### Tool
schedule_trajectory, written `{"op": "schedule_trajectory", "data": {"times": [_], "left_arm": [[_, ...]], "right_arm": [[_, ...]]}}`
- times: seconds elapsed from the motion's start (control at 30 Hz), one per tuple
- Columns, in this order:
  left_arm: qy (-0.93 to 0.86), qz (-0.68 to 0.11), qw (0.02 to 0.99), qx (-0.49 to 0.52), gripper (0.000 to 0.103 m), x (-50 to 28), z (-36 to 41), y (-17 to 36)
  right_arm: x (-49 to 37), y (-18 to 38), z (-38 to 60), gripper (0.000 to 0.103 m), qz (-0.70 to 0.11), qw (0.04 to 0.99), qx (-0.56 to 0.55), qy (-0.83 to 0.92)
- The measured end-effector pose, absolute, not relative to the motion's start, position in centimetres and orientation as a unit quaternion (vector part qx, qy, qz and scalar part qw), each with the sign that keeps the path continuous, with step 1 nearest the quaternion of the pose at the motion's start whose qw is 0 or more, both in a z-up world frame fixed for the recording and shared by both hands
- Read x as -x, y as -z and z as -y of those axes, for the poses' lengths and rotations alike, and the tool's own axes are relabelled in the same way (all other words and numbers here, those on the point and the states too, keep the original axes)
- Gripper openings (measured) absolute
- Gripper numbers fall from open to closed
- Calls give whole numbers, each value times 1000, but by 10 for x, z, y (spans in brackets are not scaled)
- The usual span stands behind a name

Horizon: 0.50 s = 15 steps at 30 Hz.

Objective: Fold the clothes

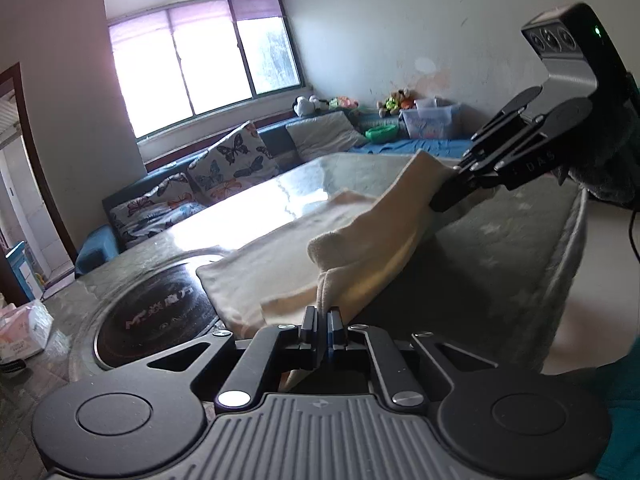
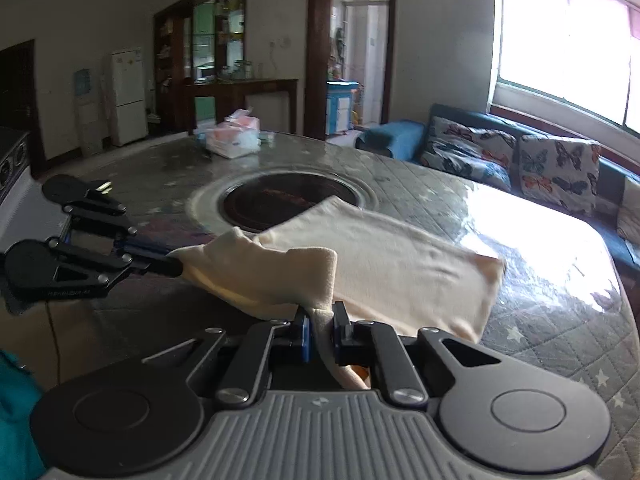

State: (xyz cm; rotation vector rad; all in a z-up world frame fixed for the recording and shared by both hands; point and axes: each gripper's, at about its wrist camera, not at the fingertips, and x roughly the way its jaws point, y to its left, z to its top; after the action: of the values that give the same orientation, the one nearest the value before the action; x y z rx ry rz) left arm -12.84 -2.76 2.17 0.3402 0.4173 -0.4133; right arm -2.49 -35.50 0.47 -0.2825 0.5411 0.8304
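left gripper [image 1: 322, 316]: clamped on near edge of cream cloth [image 1: 280, 248] | right gripper [image 2: 320, 322]: clamped on its other near corner | cloth: near edge lifted, far part on counter [image 2: 400, 176] beside round hob [image 2: 280, 196]

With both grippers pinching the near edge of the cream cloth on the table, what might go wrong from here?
1. The left gripper and the right gripper each pinch only a small bunch of the cream cloth; it may slip out.
2. The far corner lies over the round cooktop set in the table; it may drag there.
3. The edge between the grips sags, so the fold may land uneven.
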Motion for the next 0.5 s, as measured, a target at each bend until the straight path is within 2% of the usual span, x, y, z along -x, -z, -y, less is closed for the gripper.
{"op": "schedule_trajectory", "data": {"times": [0.27, 0.5], "left_arm": [[200, -192, 951, -138, 5, 170, 22, -45], [192, -179, 956, -130, 5, 147, 24, -49]], "right_arm": [[84, -36, 362, 9, -247, 856, 148, -429], [75, -39, 357, 9, -248, 863, 142, -416]]}}
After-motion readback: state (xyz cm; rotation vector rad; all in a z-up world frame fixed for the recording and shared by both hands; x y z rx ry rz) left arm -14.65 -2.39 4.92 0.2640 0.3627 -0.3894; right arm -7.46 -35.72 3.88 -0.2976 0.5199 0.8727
